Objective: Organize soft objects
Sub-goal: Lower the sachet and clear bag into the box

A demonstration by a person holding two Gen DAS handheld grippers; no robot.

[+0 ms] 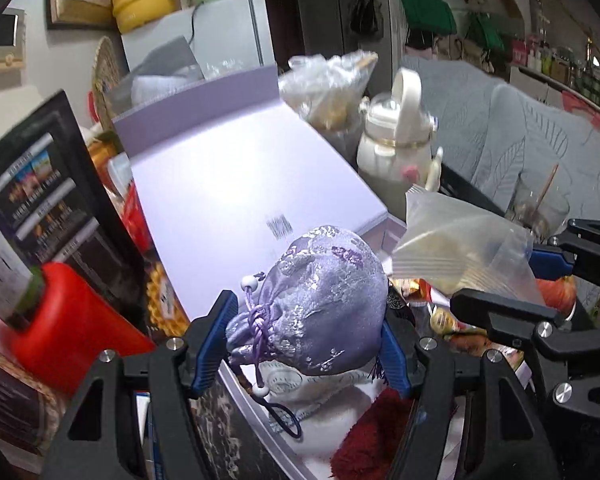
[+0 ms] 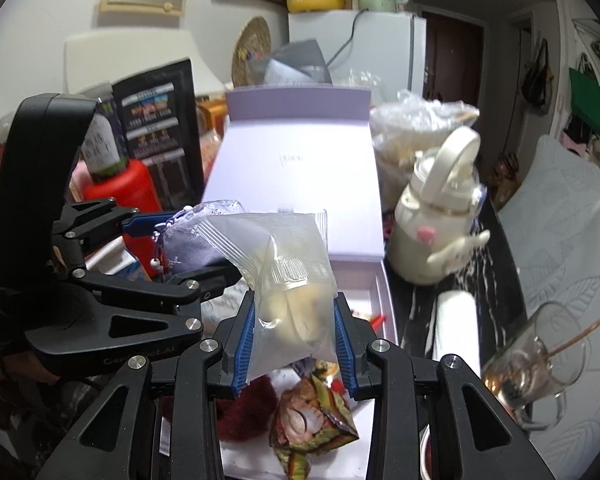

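1. Two soft things are held, one per gripper, both above the open lilac box (image 1: 235, 184) on a crowded table.
2. Left gripper (image 1: 306, 344): jaws part closed, pads pressing either side of the lilac drawstring pouch (image 1: 320, 300). Satin-like brocade, plump, probably light. It squashes under the pads and looks slippery, so hold the body, not the cord. The beaded cord (image 1: 259, 360) dangles below and could snag.
3. Right gripper (image 2: 295, 344): jaws narrowed on the clear plastic packet (image 2: 287, 280), gripped at its lower half with the top flopping forward. Pale, soft contents, likely a bun or pastry, though I can't be sure through the film. Light, crushable, slick film; grip gently near the crimped seal.
4. Clutter left of the box: red jug (image 1: 71, 320) with a bottle in front of it, black printed carton (image 1: 47, 184).
5. Under the grippers, in the box's tray: dark red fluffy thing (image 1: 376, 432), colourful snack wrapper (image 2: 312, 428), white cloth piece. Little free room there.
6. Right of the box: crumpled plastic bag (image 2: 416, 124), cream kettle-shaped bottle (image 2: 436, 216), then a tilted glass (image 2: 540, 360) with a stick in it at the table edge. Glass is the fragile one; swing wide of it.
7. The grippers sit close together, the right just beside the left, so they could bump on the put-down.
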